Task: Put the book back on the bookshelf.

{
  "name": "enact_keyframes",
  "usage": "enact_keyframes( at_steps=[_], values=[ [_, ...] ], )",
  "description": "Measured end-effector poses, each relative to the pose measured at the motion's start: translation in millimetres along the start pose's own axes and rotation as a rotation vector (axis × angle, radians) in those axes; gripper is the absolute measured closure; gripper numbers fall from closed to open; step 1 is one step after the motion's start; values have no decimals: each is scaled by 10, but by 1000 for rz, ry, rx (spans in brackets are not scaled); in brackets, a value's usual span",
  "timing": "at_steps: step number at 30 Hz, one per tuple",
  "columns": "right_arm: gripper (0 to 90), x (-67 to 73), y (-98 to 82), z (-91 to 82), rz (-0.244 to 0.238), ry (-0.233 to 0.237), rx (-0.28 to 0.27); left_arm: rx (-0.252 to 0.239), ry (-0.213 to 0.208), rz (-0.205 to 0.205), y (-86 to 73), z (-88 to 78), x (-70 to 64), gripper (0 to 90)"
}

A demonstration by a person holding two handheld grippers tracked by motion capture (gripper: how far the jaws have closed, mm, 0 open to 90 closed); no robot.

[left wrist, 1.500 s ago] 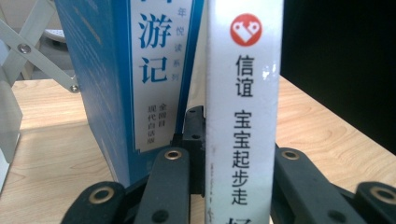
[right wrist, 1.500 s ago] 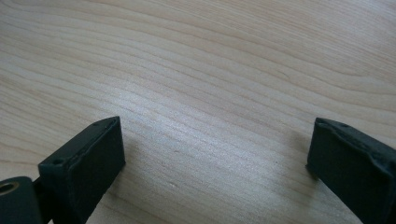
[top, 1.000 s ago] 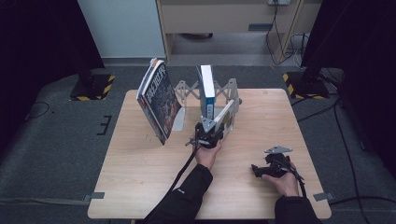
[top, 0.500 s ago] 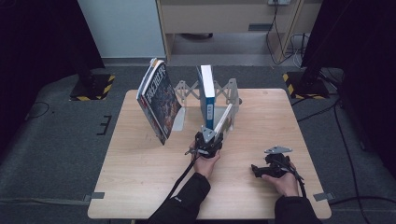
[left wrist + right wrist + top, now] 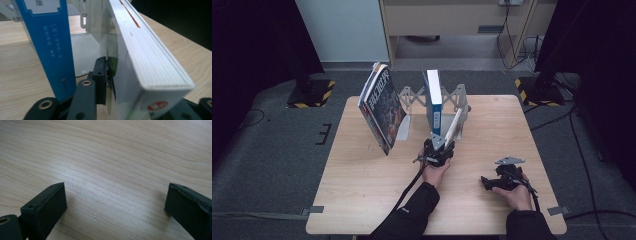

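Note:
A white book (image 5: 453, 125) leans left against the right end of a grey folding book rack (image 5: 412, 95), beside an upright blue book (image 5: 433, 100). My left gripper (image 5: 439, 146) sits at the white book's near lower edge. In the left gripper view the white book (image 5: 150, 57) lies between the jaws. The left finger (image 5: 100, 80) stands a hair off its cover, and the blue book (image 5: 50, 45) is just left of it. The jaws have just been opening. My right gripper (image 5: 488, 181) rests open on the table with bare wood (image 5: 115, 202) between its fingers.
A large book with a dark pictured cover (image 5: 382, 107) leans at the rack's left end, its top tilted out to the left. The wooden table (image 5: 362, 200) stands on grey carpet. A cabinet and cables are behind it.
My left hand has shifted only slightly at the white book's lower edge. The books and the right gripper have kept their places.

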State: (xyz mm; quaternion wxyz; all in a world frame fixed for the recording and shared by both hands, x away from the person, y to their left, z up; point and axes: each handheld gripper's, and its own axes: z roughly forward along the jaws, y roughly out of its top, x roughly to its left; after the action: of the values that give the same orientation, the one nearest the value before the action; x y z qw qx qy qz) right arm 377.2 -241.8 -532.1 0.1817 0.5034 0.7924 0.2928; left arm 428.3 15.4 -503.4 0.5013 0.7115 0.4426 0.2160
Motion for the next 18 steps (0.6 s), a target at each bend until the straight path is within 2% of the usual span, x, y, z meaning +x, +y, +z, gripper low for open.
enact_keyframes(
  at_steps=[4,6,9,12,18],
  values=[
    [39,0,-1,-1,-3,1,1,-6,-39,16,-11,-146,6,602],
    [39,0,-1,-1,-3,0,1,-17,-69,7,-24,-240,27,597],
    [39,2,-1,-2,-2,-1,2,-16,-84,13,-39,-336,45,609],
    [40,3,-1,-3,-1,0,2,-4,-93,25,-42,-364,51,655],
    [40,2,-1,-3,-2,2,2,-1,-102,21,-19,-302,38,658]
  ],
)
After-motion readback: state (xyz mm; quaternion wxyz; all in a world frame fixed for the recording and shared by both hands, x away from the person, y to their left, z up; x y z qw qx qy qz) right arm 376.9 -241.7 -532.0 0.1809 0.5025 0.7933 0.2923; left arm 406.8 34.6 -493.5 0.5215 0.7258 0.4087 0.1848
